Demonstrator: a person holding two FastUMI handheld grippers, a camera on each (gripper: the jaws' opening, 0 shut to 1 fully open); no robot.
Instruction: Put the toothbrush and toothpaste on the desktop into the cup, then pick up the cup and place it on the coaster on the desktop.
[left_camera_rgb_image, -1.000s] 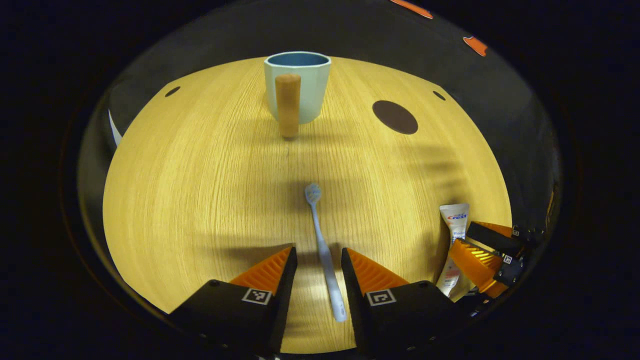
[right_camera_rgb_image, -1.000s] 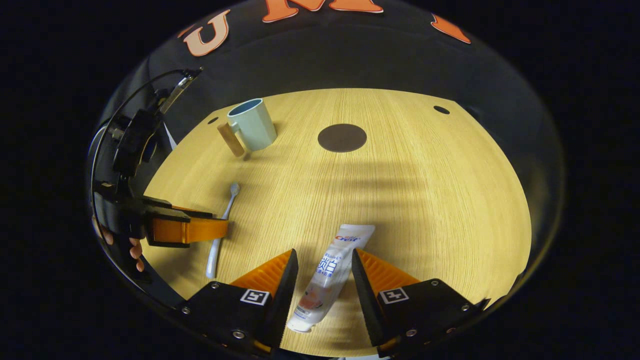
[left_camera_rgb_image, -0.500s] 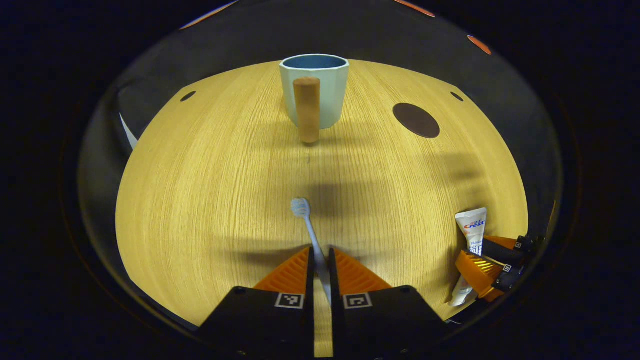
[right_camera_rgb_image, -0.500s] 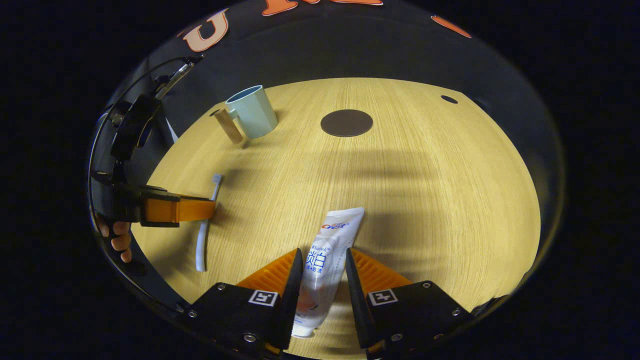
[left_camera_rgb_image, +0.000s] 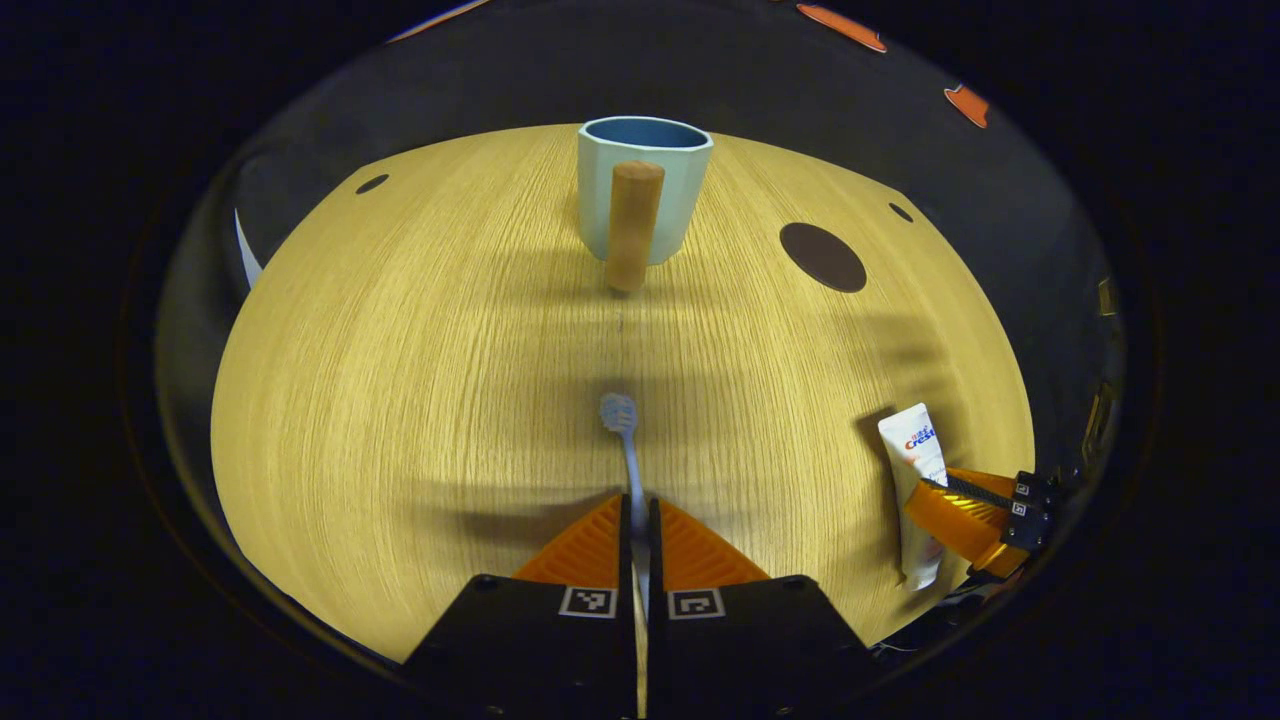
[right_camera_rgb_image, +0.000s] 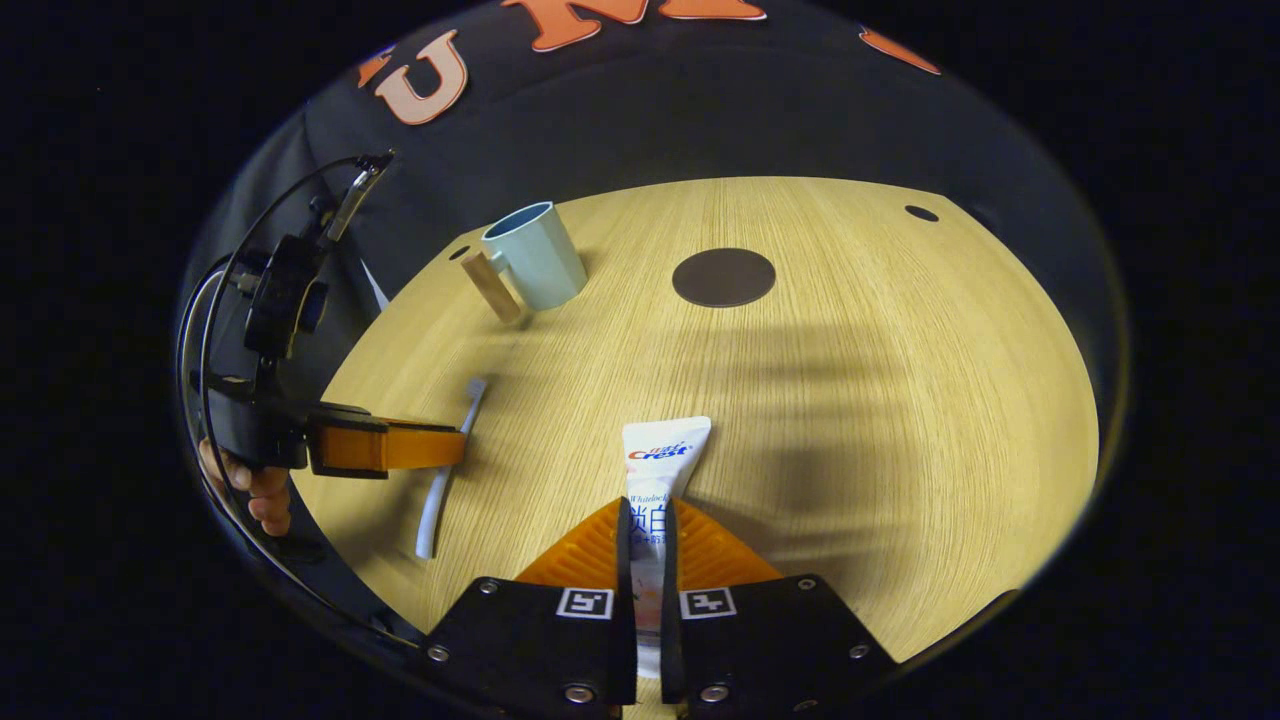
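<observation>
In the left gripper view, the left hand-held gripper (left_camera_rgb_image: 640, 510) pinches the handle of the toothbrush (left_camera_rgb_image: 624, 440) between its two orange fingers, which are pressed almost together. The toothbrush runs straight ahead along the fingers, its bristle head pointing away toward the cup (left_camera_rgb_image: 645, 185) at the far side of the table (left_camera_rgb_image: 400, 380). The cup stands upright with its wooden handle facing the camera, and the dark round coaster (left_camera_rgb_image: 822, 257) lies to its right, apart from it. At the right edge, the right hand-held gripper (left_camera_rgb_image: 950, 505) clamps the toothpaste (left_camera_rgb_image: 915, 455). In the right gripper view, the right hand-held gripper (right_camera_rgb_image: 645, 525) squeezes the toothpaste (right_camera_rgb_image: 660, 460) tube between nearly closed fingers; the tube's long axis follows the fingers, its flat crimped end pointing away, with "Crest" readable there. At left, the left hand-held gripper (right_camera_rgb_image: 445, 445) grips the toothbrush (right_camera_rgb_image: 450, 465), whose head points toward the cup (right_camera_rgb_image: 535, 255); the coaster (right_camera_rgb_image: 723, 277) sits right of it.
</observation>
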